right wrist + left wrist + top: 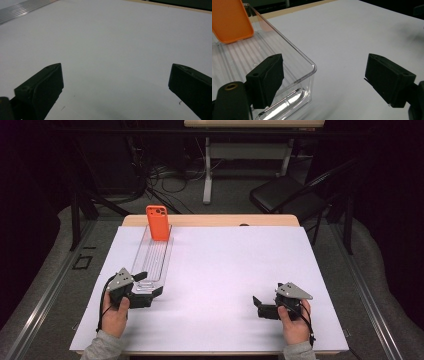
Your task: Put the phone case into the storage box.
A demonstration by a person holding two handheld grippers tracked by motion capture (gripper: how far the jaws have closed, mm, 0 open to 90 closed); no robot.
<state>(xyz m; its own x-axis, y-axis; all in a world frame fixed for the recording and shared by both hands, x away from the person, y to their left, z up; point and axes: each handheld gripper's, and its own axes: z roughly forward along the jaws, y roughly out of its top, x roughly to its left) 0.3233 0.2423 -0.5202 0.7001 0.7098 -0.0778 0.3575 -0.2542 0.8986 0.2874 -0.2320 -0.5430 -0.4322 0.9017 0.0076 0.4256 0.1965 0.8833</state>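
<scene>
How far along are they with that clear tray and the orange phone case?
Early, it seems. Done: the orange phone case already stands at the far end of the clear tray. In hand: the left hand-held gripper is open, one jaw inside the tray's near corner, the other outside, not yet closed on the wall. The right hand-held gripper is open over the bare white sheet. Left: gripping and moving the tray, probably.

A bright orange phone case (158, 222) stands in a clear, colourless plastic tray (152, 257) whose floor is ribbed with fine parallel lines, just ahead of the black left gripper (148, 284) with its grey three-cornered plate. The black right gripper (256, 304), likewise grey-plated, sits over a plain white table sheet (225, 270) edged in pale wood. Both sleeves are grey.
</scene>
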